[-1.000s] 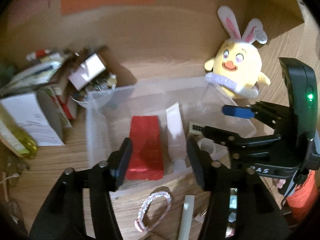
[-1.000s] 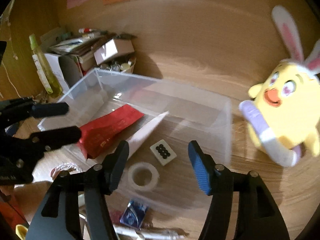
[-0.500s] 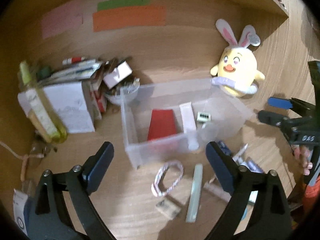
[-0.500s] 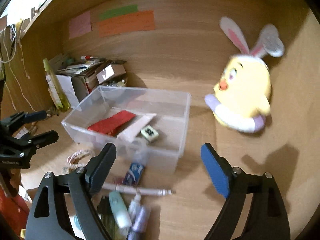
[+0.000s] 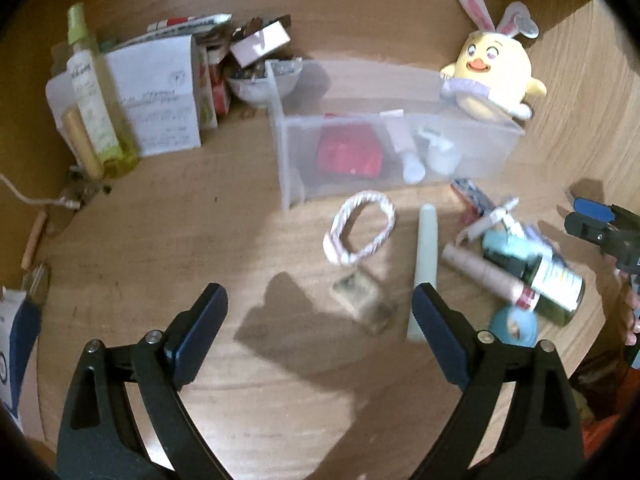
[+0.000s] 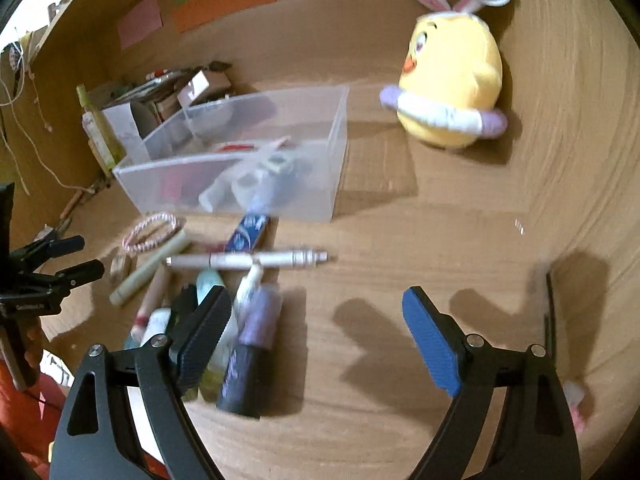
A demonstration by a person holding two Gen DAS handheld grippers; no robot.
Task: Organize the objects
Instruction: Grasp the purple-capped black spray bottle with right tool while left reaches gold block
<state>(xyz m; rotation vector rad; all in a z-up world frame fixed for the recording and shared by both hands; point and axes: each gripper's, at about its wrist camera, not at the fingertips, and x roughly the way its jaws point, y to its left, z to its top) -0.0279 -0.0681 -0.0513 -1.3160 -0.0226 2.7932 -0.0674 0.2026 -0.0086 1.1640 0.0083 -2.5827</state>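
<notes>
A clear plastic bin (image 5: 288, 152) (image 6: 336, 152) on the wooden desk holds a red packet (image 5: 348, 152), a white tube (image 5: 404, 148) and a tape roll (image 5: 440, 156). In front of it lie a pink-and-white braided bracelet (image 5: 360, 226) (image 6: 150, 230), a pale green stick (image 5: 425, 264), a small square block (image 5: 358, 300), a white pen (image 6: 248, 259), a dark purple tube (image 6: 250, 360) and several other small items. My left gripper (image 5: 320, 328) is open above the bare desk near the block. My right gripper (image 6: 316, 340) is open, its left finger over the pile, and holds nothing.
A yellow bunny plush (image 5: 494, 76) (image 6: 452, 80) sits behind and right of the bin. Boxes, papers, a bowl (image 5: 262, 84) and a green bottle (image 5: 94, 108) crowd the back left corner. A blue tape roll (image 5: 514, 324) and a dark labelled bottle (image 5: 548, 284) lie at the pile's right.
Both grippers have pulled back from over the bin toward the desk's near side, and their jaws have opened wider. The bin's contents stay in place.
</notes>
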